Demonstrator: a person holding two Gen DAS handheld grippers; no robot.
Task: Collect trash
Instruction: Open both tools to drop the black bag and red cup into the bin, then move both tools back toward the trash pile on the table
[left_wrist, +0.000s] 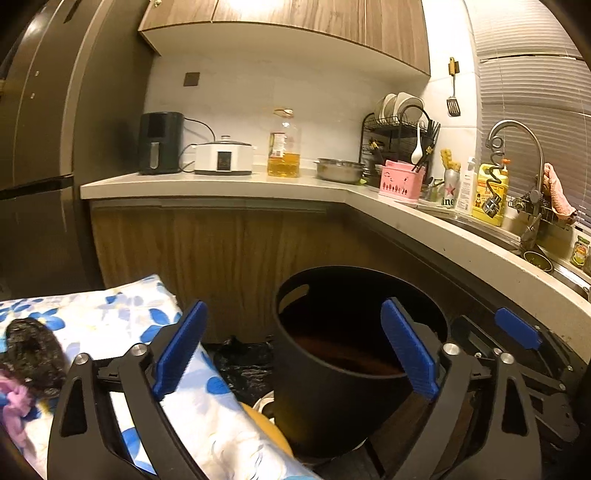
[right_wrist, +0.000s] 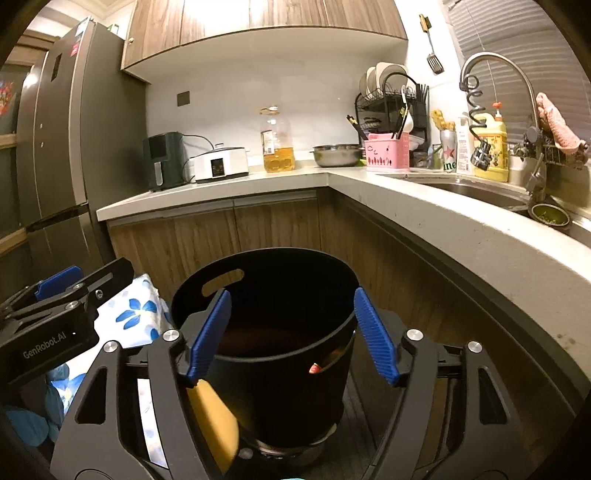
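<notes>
A round black trash bin (left_wrist: 332, 398) with slot handles stands on the floor below the counter corner. Its inside is dark and I cannot make out what lies in it. My left gripper (left_wrist: 295, 310) hangs in front of the bin's mouth, open, with nothing between its blue pads (left_wrist: 181, 347). My right gripper (right_wrist: 291, 295) is also open and empty, its pads on either side of the bin (right_wrist: 280, 391) without touching it. A small red scrap (right_wrist: 314, 368) shows at the bin's wall. A crumpled black bag (left_wrist: 33, 354) lies on a floral cloth (left_wrist: 122, 314) at the left.
An L-shaped countertop (left_wrist: 221, 184) carries an air fryer (left_wrist: 160, 142), cooker, oil bottle (left_wrist: 283, 147), steel bowl and dish rack; the sink (right_wrist: 480, 192) and tap are at right. A dark fridge (right_wrist: 62, 147) stands left. A yellow object (right_wrist: 218, 424) and black plastic (left_wrist: 243, 358) lie beside the bin.
</notes>
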